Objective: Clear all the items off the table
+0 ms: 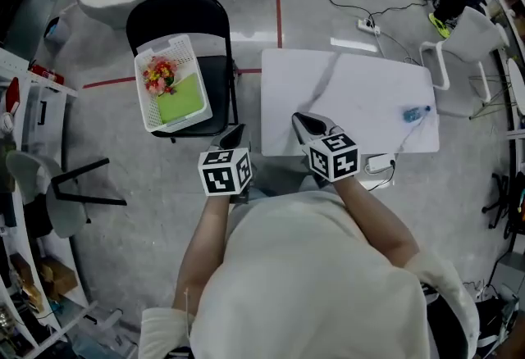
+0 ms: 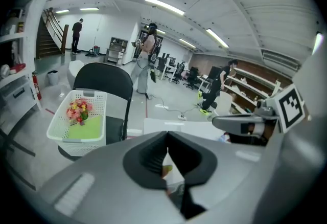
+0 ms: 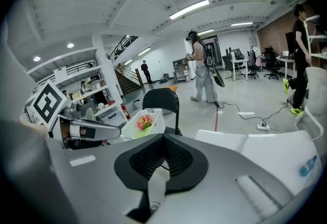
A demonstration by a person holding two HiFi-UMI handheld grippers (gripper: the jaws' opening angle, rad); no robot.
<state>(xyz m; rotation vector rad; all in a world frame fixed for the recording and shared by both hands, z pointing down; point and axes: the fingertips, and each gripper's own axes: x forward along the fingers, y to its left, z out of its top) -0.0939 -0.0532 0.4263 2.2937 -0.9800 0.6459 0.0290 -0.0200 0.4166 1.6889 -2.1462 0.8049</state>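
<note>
On the white surface (image 1: 353, 95) lies one blue item (image 1: 415, 113), near its right edge. One white basket (image 1: 168, 44) on one black chair (image 1: 176, 13) holds one flower bunch (image 1: 159, 75) and one green pad (image 1: 182, 98). Two claws noted: left claw (image 1: 232, 136) and right claw (image 1: 307, 125), both pressed together, empty.

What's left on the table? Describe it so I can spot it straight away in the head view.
Start at the white table right of the black chair that carries the white basket. Close to the table's right edge lies a small blue object, perhaps a bottle on its side. It is the only blue thing on the white top.
</note>
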